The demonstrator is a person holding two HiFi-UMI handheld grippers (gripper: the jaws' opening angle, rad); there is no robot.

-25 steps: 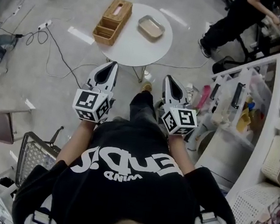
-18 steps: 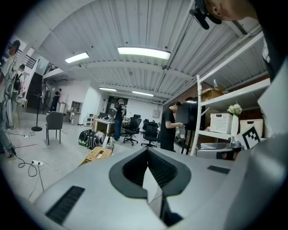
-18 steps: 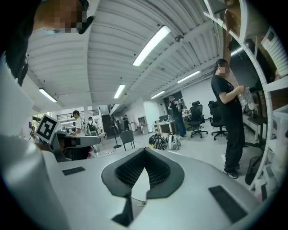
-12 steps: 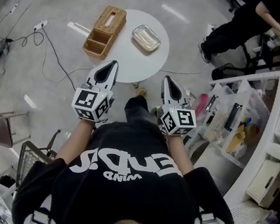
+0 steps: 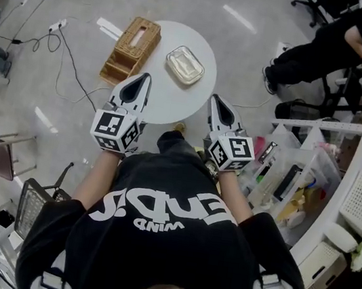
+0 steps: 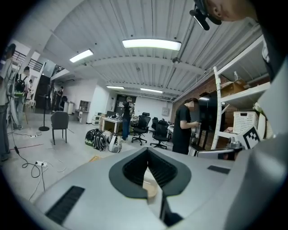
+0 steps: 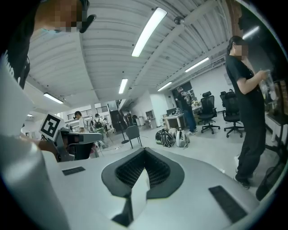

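Note:
Both grippers are held up in front of the person's chest and point forward over the floor. My left gripper (image 5: pixel 145 76) has its jaws together with nothing between them, and its tip lies over the near edge of a round white table (image 5: pixel 205 87). My right gripper (image 5: pixel 213 98) is shut and empty too, just off the table's near right rim. On the table stand a wicker box (image 5: pixel 130 49) and a shallow clear tray (image 5: pixel 184 65). The left gripper (image 6: pixel 147 150) and the right gripper (image 7: pixel 144 149) each look across an open workshop room in their own views.
White shelving with plastic bins (image 5: pixel 333 193) runs along the right. A person in black (image 5: pixel 339 49) stands at the upper right. Cables and a power strip (image 5: pixel 56 26) lie on the floor at left, a chair (image 5: pixel 1 156) and a wire basket (image 5: pixel 33 200) at lower left.
The round table with the wicker box and tray has come closer to both gripper tips in the head view. The person in black looms larger in the right gripper view. Both grippers stay shut.

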